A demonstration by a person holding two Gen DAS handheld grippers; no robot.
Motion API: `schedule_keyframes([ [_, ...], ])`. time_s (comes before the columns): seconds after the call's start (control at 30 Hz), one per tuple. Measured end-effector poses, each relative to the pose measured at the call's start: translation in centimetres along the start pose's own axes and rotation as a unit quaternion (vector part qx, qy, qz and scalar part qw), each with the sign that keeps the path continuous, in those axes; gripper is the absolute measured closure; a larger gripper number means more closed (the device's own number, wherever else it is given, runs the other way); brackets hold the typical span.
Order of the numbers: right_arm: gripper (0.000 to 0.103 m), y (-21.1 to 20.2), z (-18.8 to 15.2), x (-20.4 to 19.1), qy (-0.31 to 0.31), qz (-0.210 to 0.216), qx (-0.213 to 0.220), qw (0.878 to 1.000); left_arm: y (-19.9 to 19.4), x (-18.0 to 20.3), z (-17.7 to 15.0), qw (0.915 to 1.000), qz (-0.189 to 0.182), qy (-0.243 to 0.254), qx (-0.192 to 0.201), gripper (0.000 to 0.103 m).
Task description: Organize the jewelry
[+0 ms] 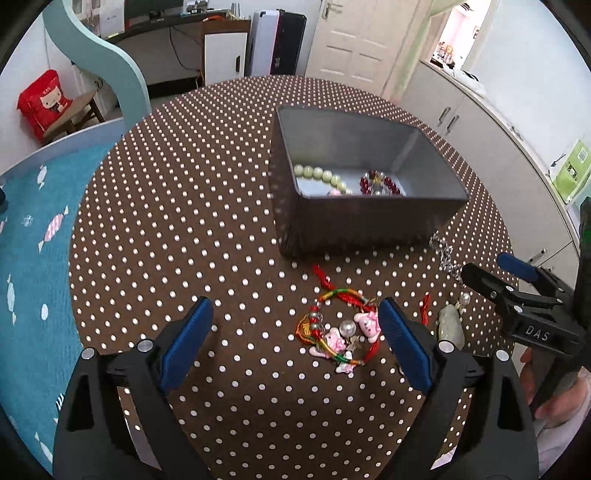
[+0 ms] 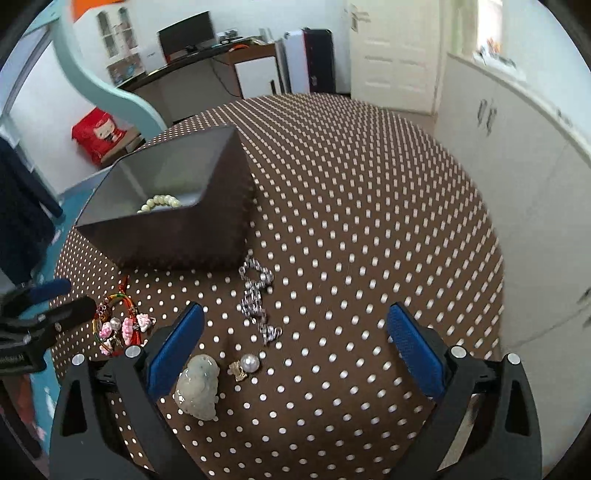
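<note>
A grey metal box (image 1: 362, 221) (image 2: 166, 236) stands on the dotted round table (image 1: 207, 192) and holds a pale green bead bracelet (image 1: 321, 175) (image 2: 160, 202) and a red bead bracelet (image 1: 380, 182). A colourful cord bracelet with pink charms (image 1: 341, 332) (image 2: 118, 325) lies before the box, between my open left gripper's (image 1: 295, 343) fingers. A pale jade pendant (image 2: 197, 386) (image 1: 450, 325), a pearl earring (image 2: 249, 363) and a silver chain (image 2: 256, 299) (image 1: 445, 254) lie by my open, empty right gripper (image 2: 295, 343) (image 1: 491, 275).
White cabinets (image 2: 524, 155) run along the right of the table. A blue rug (image 1: 33, 258) covers the floor at left. A desk (image 1: 177, 22) and a door (image 1: 362, 40) stand behind the table.
</note>
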State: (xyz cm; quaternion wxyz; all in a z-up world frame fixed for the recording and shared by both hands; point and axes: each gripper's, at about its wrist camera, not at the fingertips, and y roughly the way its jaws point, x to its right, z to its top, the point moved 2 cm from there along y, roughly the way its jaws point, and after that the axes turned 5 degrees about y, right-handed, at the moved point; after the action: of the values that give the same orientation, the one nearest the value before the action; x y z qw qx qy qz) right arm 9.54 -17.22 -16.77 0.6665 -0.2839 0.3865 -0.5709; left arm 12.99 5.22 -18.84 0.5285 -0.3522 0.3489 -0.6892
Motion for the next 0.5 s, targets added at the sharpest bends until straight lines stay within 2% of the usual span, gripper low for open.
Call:
schedule_keyframes([
  [0.07,0.007,0.4,-0.3,0.2,0.008,0.006,-0.009,1.000,0.3,0.0,-0.1,1.0000,0.002,0.004,-0.001,0.012],
  [0.17,0.007,0.5,-0.6,0.1,-0.004,-0.007,-0.005,1.000,0.8,0.0,-0.2,0.9999,-0.002,0.009,-0.006,0.014],
  [0.23,0.007,0.5,-0.6,-0.1,-0.010,-0.012,-0.004,1.000,1.2,0.0,-0.3,0.9998,-0.003,0.014,-0.014,0.031],
  [0.37,0.007,0.5,-0.7,-0.6,-0.018,-0.008,0.005,1.000,1.8,0.4,-0.6,0.9995,-0.009,0.024,-0.020,0.042],
  [0.43,0.007,0.6,-0.7,-1.1,-0.023,-0.001,0.011,1.000,1.6,0.9,-0.5,0.9990,-0.025,0.029,-0.022,0.061],
  [0.5,0.007,0.7,-0.7,-1.5,-0.031,0.006,0.015,0.999,1.5,1.3,-0.3,0.9988,-0.028,0.035,-0.022,0.070],
])
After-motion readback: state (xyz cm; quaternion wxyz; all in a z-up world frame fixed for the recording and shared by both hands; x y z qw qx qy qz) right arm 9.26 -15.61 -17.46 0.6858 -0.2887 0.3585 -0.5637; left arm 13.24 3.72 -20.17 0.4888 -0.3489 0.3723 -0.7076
